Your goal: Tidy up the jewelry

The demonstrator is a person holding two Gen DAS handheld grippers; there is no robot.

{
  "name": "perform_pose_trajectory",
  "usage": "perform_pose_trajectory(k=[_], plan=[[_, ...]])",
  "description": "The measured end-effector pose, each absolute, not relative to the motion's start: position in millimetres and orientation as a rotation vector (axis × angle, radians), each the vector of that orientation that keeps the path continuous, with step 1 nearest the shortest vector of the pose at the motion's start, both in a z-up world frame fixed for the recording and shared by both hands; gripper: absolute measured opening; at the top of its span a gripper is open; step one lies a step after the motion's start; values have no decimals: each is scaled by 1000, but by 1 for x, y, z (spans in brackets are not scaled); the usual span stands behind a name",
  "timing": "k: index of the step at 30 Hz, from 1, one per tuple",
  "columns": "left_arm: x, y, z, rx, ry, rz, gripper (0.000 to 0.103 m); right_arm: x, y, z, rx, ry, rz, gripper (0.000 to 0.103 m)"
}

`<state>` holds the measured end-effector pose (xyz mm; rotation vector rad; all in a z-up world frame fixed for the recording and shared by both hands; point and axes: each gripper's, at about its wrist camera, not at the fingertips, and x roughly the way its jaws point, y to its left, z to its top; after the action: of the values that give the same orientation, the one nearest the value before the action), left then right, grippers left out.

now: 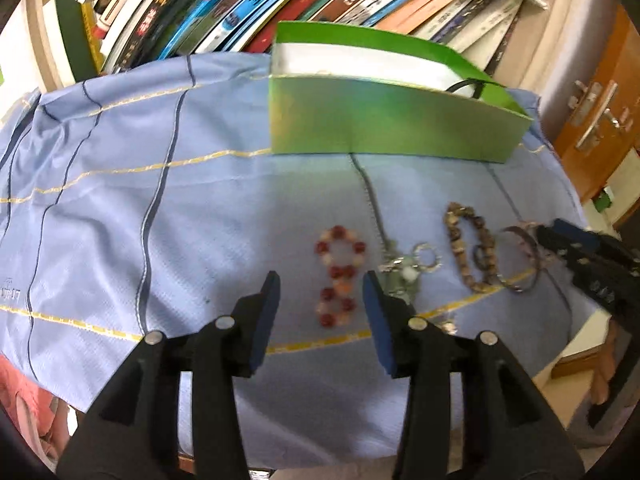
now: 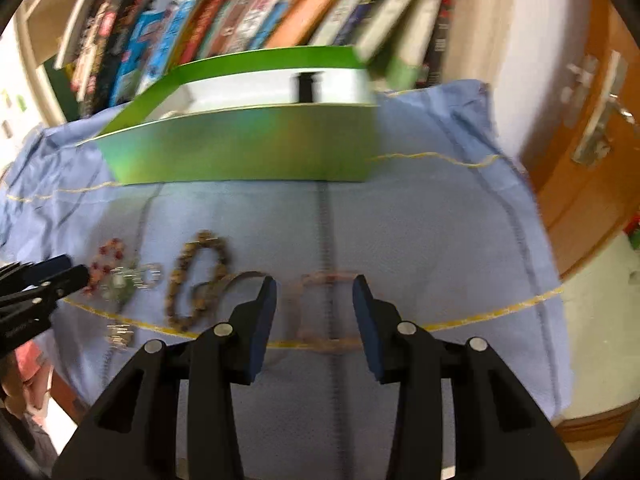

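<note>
Blue striped cloth [image 1: 200, 208] over the table, green open box [image 1: 392, 128] at its far side, row of books [image 1: 248, 4] behind. In front of the box, a line of jewelry: red-and-cream bead bracelet [image 1: 338, 276], silver keychain piece [image 1: 404, 272], brown bead bracelet [image 1: 472, 248], thin dark bangle [image 1: 524, 256]. Left gripper [image 1: 322, 284] parted above the red beads, pads clear of them. Right gripper [image 2: 315, 284] parted over a thin pinkish bracelet [image 2: 320, 312], grasping nothing.
</note>
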<state>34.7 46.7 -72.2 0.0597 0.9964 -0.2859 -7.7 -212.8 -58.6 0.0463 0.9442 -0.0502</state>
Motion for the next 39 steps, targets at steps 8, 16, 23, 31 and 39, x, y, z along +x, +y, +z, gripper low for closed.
perform_pose_trajectory(k=[8,16,23,31,39], plan=[[45,43,-83,75,1018,-273,43,-2,-246,-66,85,981,-128,39],[46,41,-87,89,1021,-266,43,9,-221,-78,35,1015,-62,39],[46,38,-86,107,1003,-254,14,8,-224,-76,43,1007,-46,8],[44,45,-70,105,952,-215,8,0,-229,-63,66,963,-49,8],[32,47,-39,85,859,-213,9,-8,-227,-25,57,856,-57,8]])
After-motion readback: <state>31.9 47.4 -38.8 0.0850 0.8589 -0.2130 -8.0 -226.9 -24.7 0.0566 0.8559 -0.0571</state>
